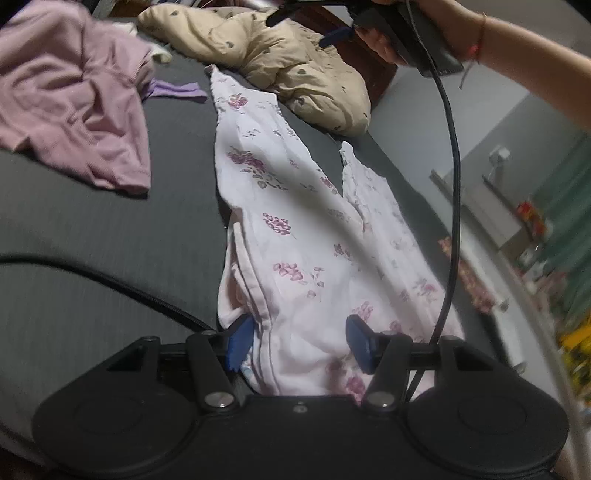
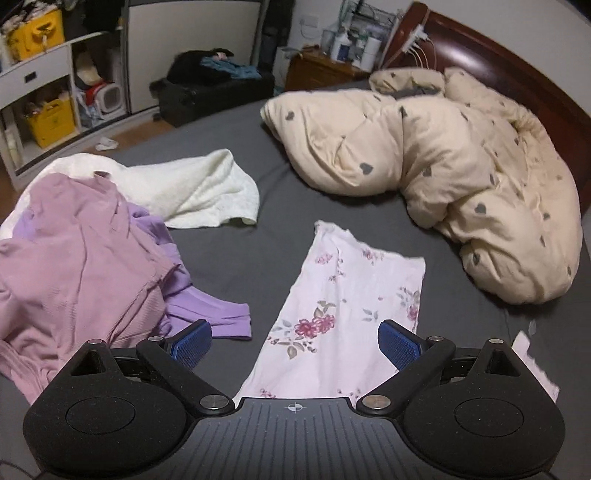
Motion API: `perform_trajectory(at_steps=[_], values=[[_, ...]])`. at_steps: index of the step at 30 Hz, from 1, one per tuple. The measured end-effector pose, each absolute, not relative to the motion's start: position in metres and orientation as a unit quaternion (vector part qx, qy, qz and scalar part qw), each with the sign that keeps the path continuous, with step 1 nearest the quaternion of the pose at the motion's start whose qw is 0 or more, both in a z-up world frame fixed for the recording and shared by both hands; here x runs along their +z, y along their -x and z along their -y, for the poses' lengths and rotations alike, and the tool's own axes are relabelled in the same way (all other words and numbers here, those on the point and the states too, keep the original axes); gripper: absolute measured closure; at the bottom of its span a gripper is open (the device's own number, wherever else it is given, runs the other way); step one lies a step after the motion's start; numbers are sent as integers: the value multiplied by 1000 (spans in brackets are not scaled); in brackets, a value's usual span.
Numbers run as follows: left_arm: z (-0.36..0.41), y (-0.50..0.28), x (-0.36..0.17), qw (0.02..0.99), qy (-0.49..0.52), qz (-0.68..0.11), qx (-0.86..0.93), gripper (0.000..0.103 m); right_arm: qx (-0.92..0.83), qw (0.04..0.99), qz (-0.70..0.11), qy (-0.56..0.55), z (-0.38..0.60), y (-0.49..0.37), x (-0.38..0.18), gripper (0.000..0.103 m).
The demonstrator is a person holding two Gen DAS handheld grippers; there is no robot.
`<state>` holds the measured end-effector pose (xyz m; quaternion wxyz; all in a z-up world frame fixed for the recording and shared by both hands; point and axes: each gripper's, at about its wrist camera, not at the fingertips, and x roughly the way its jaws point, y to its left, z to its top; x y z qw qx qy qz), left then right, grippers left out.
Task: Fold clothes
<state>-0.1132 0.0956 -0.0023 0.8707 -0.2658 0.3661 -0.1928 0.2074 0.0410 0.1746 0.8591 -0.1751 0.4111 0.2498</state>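
White floral pyjama trousers (image 1: 295, 229) lie stretched out on the grey bed sheet (image 1: 110, 229). My left gripper (image 1: 299, 341) is open, its blue pads on either side of the waist end, with cloth between them. The right gripper (image 1: 334, 35) shows at the top of the left wrist view, held high in a hand. In the right wrist view my right gripper (image 2: 295, 341) is open and empty above one trouser leg (image 2: 343, 306).
A pink top (image 2: 74, 266) lies over a purple garment (image 2: 214, 314) at the left, beside a white towel (image 2: 192, 188). A beige heart-print duvet (image 2: 461, 177) is piled at the headboard. Shelves (image 2: 40, 92) and a suitcase stand beyond the bed.
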Motion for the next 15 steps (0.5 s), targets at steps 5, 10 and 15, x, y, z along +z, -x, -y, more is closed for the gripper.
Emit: perform_trajectory(at_steps=[5,10,15], values=[[-96,112,-3,869,272,-366,-192,43,196,878,-402,173,-39,-196,187,6],[-93,115,2,882,251,-358,-178,40,160,895,-338,242,-36,-158,205,6],[-91,118,5,892,241,-347,-161,34,175,893,-318,266,-20,-120,219,6]])
